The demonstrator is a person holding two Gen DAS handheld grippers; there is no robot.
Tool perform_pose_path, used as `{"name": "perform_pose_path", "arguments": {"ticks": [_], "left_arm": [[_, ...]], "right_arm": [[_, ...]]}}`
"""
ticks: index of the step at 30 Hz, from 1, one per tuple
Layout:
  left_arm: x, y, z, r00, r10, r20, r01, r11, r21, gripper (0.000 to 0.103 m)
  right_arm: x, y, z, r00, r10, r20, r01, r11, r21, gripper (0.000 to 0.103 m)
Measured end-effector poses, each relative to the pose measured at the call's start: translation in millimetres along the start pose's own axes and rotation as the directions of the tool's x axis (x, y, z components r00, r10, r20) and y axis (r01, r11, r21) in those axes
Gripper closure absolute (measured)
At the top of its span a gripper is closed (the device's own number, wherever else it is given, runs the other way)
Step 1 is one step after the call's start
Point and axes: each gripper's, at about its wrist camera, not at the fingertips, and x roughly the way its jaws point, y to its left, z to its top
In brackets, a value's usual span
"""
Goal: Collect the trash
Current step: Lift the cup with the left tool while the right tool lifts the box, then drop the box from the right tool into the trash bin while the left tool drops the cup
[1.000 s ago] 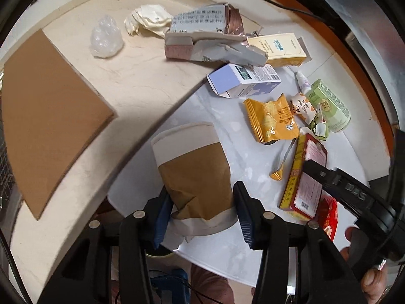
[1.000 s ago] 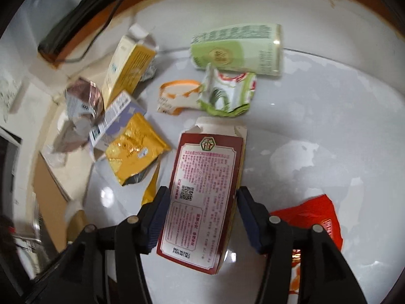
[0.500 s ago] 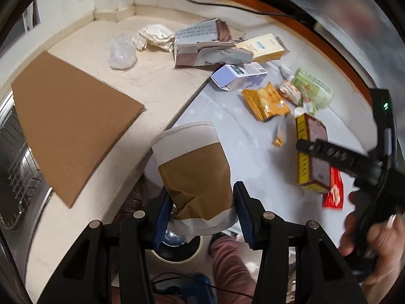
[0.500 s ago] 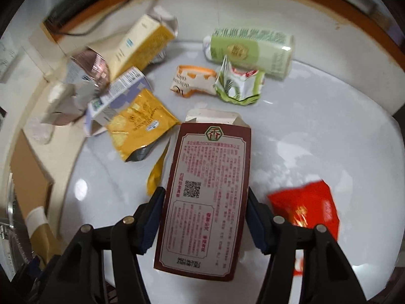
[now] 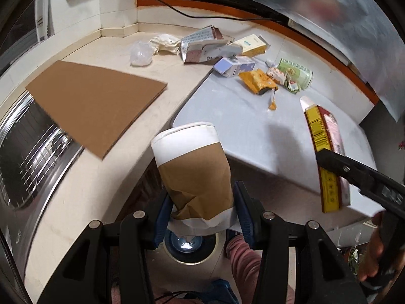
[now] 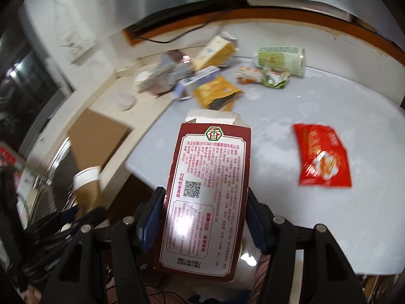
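Hidden or unclear, as we find it:
- Paper cup (image 5: 193, 169): base crumpled between the left gripper (image 5: 201, 214) pads; we cannot see inside.
- Red carton (image 6: 207, 197): near end covers the floor below.
- Far litter pile (image 6: 177, 76): motion-blurred, labels unreadable.
- Person's hand (image 5: 377, 250): cut off at the right edge.
- Floor opening (image 5: 188, 245): mostly hidden behind the cup.

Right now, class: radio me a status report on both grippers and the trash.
Left gripper shut on paper cup. Right gripper shut on red carton. Wrappers remain on table.
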Motion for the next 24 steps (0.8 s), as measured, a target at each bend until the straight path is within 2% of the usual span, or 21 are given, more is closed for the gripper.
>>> {"name": "perform_pose_path", "arguments": {"ticks": [7, 11, 15, 18, 24], "left_arm": [[25, 10, -44, 0.999, 0.010, -0.045, -0.012, 0.999, -0.031, 0.057], [55, 15, -72, 0.994, 0.027, -0.103, -0.031, 0.999, -0.044, 0.057], [90, 22, -100, 0.982, 0.038, -0.185, -0.048, 0.997, -0.052, 0.057], [116, 26, -119, 0.970, 0.039, -0.238, -0.051, 0.998, -0.045, 0.057], [156, 28, -145, 0.959, 0.033, -0.283, -0.039, 0.999, -0.015, 0.057]], "right_arm": [[-3, 30, -51, 0.995, 0.077, 0.061, -0.065, 0.982, -0.176, 0.043], [18, 39, -83, 0.997, 0.064, 0.032, -0.054, 0.966, -0.253, 0.043], [56, 36, -116, 0.997, 0.044, -0.065, -0.061, 0.958, -0.281, 0.043], [90, 29, -136, 0.988, 0.018, -0.154, -0.062, 0.957, -0.285, 0.043], [158, 3, -164, 0.949, -0.010, -0.315, -0.063, 0.973, -0.221, 0.042]]}}
